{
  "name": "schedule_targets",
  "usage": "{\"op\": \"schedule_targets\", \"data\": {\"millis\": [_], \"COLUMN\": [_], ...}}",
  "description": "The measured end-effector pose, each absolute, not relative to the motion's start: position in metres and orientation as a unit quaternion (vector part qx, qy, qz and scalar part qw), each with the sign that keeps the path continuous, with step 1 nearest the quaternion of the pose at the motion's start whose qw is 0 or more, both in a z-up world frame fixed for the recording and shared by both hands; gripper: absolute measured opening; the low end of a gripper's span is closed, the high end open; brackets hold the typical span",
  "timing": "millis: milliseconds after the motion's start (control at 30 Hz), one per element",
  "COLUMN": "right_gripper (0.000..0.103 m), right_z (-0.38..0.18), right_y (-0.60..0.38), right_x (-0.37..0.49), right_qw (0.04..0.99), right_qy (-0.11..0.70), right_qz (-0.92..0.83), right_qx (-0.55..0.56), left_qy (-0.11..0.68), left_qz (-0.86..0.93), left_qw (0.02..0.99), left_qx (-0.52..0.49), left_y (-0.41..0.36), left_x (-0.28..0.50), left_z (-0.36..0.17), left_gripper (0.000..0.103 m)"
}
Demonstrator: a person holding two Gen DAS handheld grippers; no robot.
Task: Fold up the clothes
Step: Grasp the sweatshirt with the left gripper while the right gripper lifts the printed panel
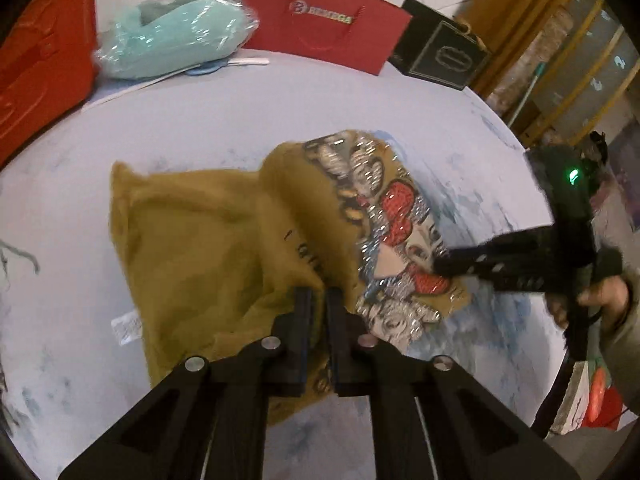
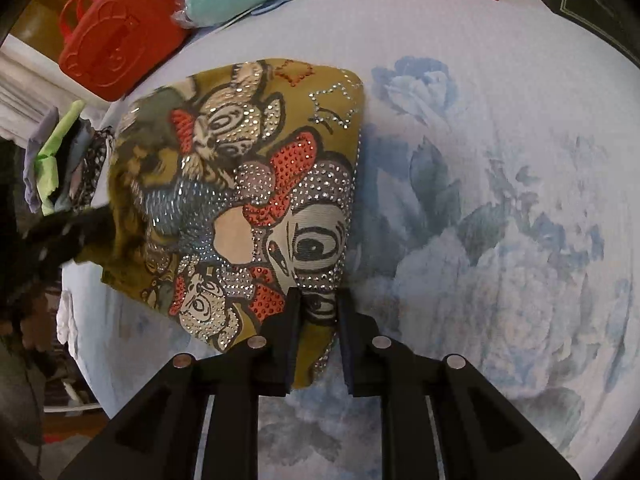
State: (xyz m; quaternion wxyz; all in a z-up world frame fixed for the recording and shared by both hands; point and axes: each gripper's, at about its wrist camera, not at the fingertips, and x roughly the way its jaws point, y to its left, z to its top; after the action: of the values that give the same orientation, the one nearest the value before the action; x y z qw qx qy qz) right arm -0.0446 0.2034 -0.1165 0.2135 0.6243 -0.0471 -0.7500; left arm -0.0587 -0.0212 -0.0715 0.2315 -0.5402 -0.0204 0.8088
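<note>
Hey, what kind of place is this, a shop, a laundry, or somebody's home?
Most likely a home, probably a bedroom: the mustard shirt lies on a floral bedsheet, with a red gift bag, a plastic-wrapped teal plush and a red case at its edge.

Mustard-yellow garment (image 1: 208, 240), rumpled, apparently half folded (rhinestone cartoon print facing up), white care label showing, lying on floral sheet

a pale blue bedsheet (image 2: 500, 200) printed with large blue roses covers the bed. along its far edge sit a red plastic case (image 2: 120, 36) with a moulded bear face, a mint-green plush toy (image 1: 180, 40) wrapped in clear plastic, a red paper gift bag (image 1: 320, 24) with gold lettering and a black box (image 1: 440, 52). a pile of folded clothes (image 2: 64, 160) lies beside the bed.
</note>
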Motion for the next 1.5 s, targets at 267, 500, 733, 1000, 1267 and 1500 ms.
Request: {"op": "schedule_targets", "data": {"millis": [267,500,733,1000,1267,1500], "right_gripper": [0.020,0.020,0.054,0.061,0.000,0.000], "right_z": [-0.055,-0.045,-0.034,-0.050,-0.063,-0.058], "right_y": [0.183,0.157,0.117,0.064,0.073,0.177], "right_x": [-0.059,-0.074,-0.107,-0.139,-0.115,-0.067], "right_qw": [0.244,0.256,0.289,0.364,0.366,0.332], "right_qy": [-0.007,0.029,0.079,0.159,0.192,0.058], "right_qz": [-0.787,-0.787,-0.782,-0.732,-0.727,-0.751], "right_qx": [0.567,0.561,0.546,0.553,0.548,0.569], "left_qy": [-0.024,-0.037,-0.036,-0.050,-0.060,-0.078], "left_qz": [0.823,0.840,0.821,0.805,0.845,0.853], "left_qw": [0.169,0.128,0.147,0.138,0.116,0.088], "left_qx": [-0.541,-0.525,-0.551,-0.574,-0.519,-0.508], "left_y": [-0.054,-0.083,-0.073,-0.078,-0.085,-0.098], "left_x": [-0.055,-0.072,-0.066,-0.058,-0.054,-0.061], "left_z": [-0.072,-0.059,-0.076,-0.095,-0.061,-0.049], "left_gripper": [0.016,0.038,0.039,0.009,0.006,0.014]}}
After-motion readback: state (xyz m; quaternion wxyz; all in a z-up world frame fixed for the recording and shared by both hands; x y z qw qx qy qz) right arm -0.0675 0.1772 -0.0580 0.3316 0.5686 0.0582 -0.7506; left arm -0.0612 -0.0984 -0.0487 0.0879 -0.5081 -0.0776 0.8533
